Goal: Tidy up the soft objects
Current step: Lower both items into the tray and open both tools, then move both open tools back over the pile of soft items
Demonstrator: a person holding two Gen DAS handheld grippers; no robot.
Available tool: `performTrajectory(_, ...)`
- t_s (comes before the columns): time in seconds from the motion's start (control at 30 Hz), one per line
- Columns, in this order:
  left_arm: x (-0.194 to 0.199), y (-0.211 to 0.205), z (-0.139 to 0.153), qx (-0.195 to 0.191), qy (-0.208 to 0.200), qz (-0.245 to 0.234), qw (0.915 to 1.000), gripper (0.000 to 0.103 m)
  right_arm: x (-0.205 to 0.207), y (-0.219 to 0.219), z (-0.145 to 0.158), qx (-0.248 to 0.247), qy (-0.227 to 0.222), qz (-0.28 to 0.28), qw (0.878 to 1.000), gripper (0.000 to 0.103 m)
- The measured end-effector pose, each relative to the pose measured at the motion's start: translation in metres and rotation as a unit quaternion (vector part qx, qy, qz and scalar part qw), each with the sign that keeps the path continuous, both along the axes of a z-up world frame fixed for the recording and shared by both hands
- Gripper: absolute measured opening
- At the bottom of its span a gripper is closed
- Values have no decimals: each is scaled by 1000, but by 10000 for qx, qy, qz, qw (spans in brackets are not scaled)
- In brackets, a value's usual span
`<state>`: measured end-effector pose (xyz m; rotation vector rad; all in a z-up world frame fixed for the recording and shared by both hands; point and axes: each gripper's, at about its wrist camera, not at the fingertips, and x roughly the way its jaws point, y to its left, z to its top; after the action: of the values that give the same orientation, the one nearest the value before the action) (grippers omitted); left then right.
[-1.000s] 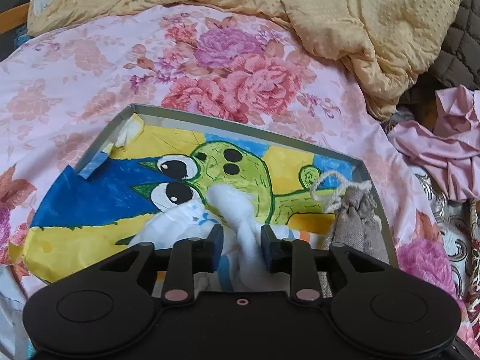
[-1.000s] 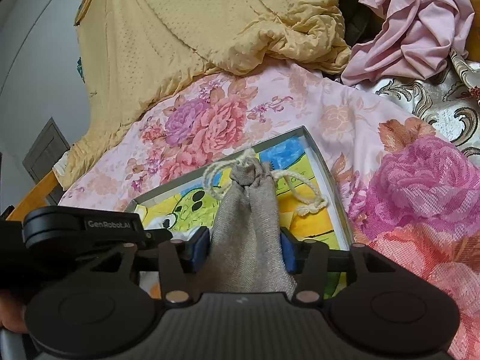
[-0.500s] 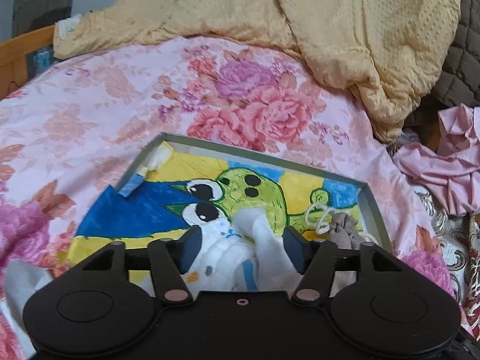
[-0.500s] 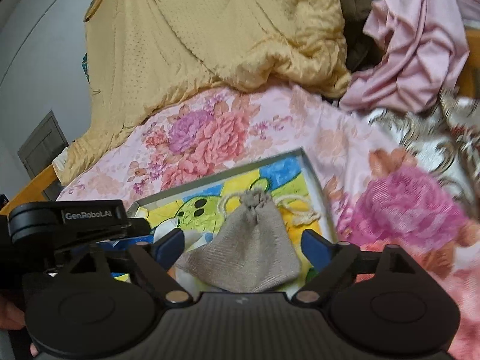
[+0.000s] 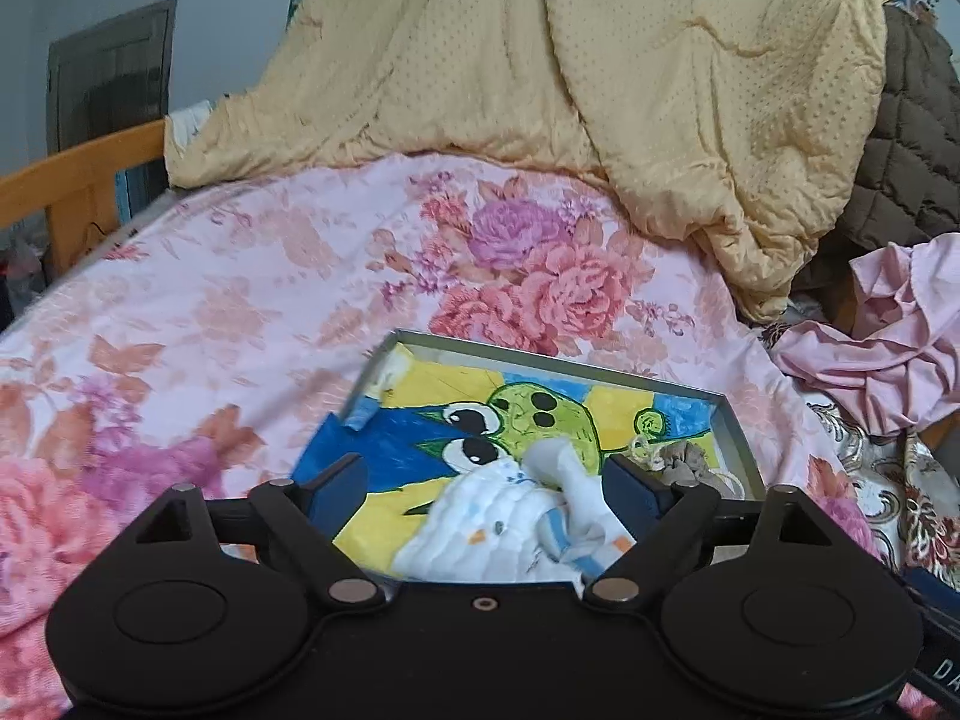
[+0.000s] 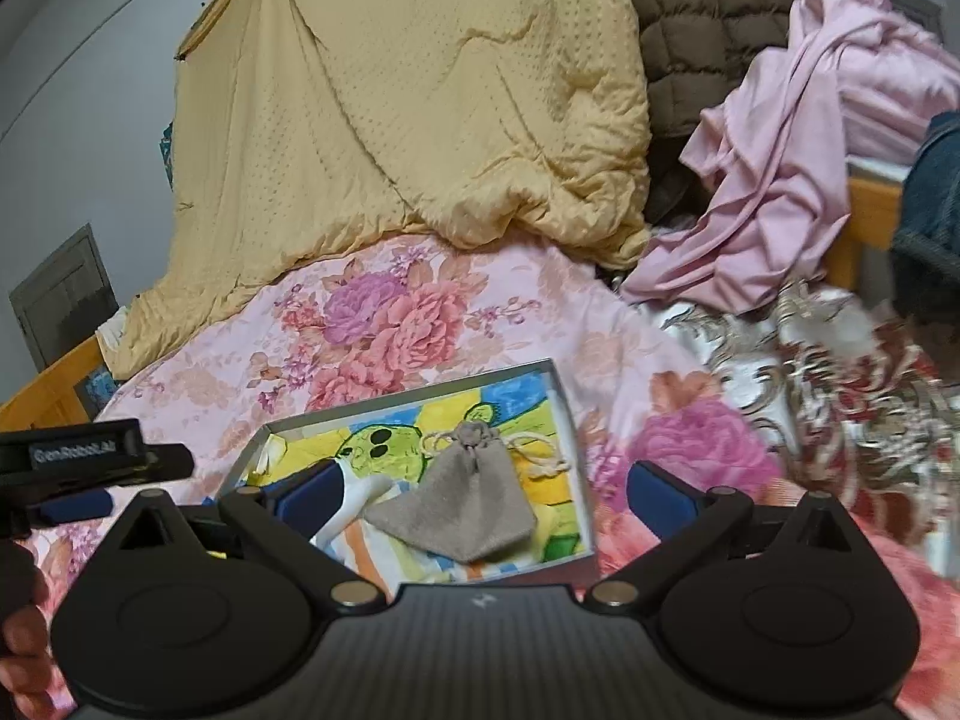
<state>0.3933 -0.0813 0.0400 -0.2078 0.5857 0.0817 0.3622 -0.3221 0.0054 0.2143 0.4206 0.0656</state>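
A shallow grey-rimmed tray (image 5: 540,354) with a green cartoon frog painted inside lies on the floral bedsheet. In it rest a crumpled white printed cloth (image 5: 498,528) and, to its right, a grey drawstring pouch (image 5: 678,459). My left gripper (image 5: 486,489) hovers above the cloth, its jaws opening, pads clear of the fabric. In the right wrist view the tray (image 6: 420,393) holds the pouch (image 6: 468,504) lying flat beside the white cloth (image 6: 360,495). My right gripper (image 6: 483,495) hangs over the pouch with jaws opening wide, touching nothing.
A yellow quilt (image 5: 540,90) is heaped at the back of the bed, with a brown quilted coat (image 6: 708,18) and a pink garment (image 6: 780,180) to the right. A wooden bed rail (image 5: 78,180) runs at far left. A hand (image 6: 18,630) shows at lower left.
Both grippers let go: the left released the white cloth, the right the grey pouch. Both have opened wide and drawn back and upward from the tray, which now looks smaller.
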Motion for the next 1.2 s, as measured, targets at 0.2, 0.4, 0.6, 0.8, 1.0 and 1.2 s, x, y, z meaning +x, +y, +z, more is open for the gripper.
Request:
performTrajectory(0.2, -47, 18, 5, -140, -191, -14, 9997, 98, -45, 3, 4, -86, -168, -130, 9997, 103)
performTrajectory(0.4, -92, 29, -5, -18, -274, -337, 9991, 101, -90, 15, -6, -183, -262, -36, 9995, 103)
performTrajectory(0.6, -139, 38, -10, 195, -526, -351, 9978, 102, -131, 31, -19, -369, -411, -41, 9985, 103)
performTrajectory(0.8, -183, 53, -16, 319, -690, -459, 9961, 102, -169, 43, -20, -396, -670, 33, 9970, 103)
performTrajectory(1.0, -215, 79, -27, 254, -658, -352, 9969, 102, -204, 57, -22, -403, -787, 54, 9961, 103)
performTrajectory(1.2, -240, 98, -36, 218, -690, -216, 9971, 102, -232, 77, -30, -449, -784, 180, 9957, 103)
